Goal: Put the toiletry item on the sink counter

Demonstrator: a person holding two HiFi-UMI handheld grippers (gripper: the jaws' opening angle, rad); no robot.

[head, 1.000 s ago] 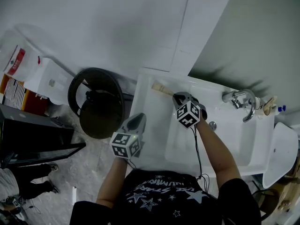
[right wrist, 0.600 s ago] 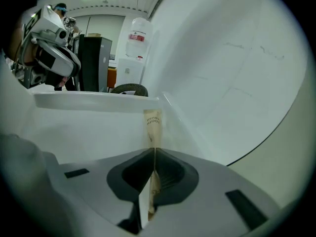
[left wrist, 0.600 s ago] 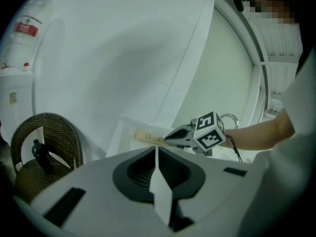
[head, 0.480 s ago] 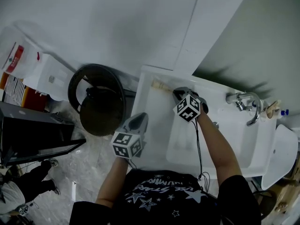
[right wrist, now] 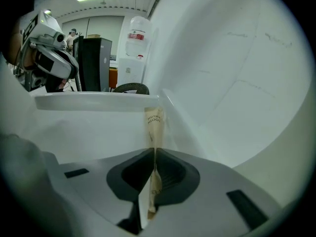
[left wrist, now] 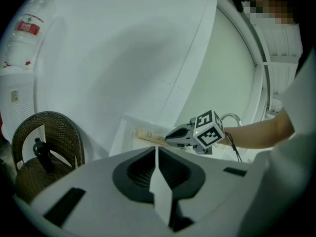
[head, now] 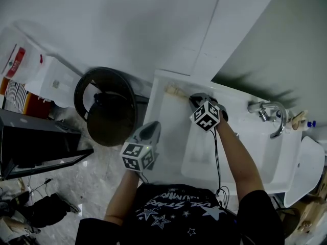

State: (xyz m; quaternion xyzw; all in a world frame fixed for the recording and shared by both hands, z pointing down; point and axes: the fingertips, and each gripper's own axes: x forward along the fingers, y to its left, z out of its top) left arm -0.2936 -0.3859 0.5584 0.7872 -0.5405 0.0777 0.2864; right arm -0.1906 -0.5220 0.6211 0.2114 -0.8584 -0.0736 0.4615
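The toiletry item is a tan paper toothbrush packet. My right gripper is shut on its near end. Its far end points along the back left corner of the white sink counter, low over the surface; I cannot tell whether it touches. The left gripper view shows the packet sticking out of the right gripper. My left gripper hangs shut and empty off the counter's left front edge.
A chrome faucet stands at the back right of the basin. A dark woven bin sits on the floor left of the sink. A white dispenser and a black cabinet stand further left. A white wall rises close behind the counter.
The right gripper and packet have stayed at the counter's back left corner. The left gripper has hardly moved. A person's legs at the lower left have shifted lower.
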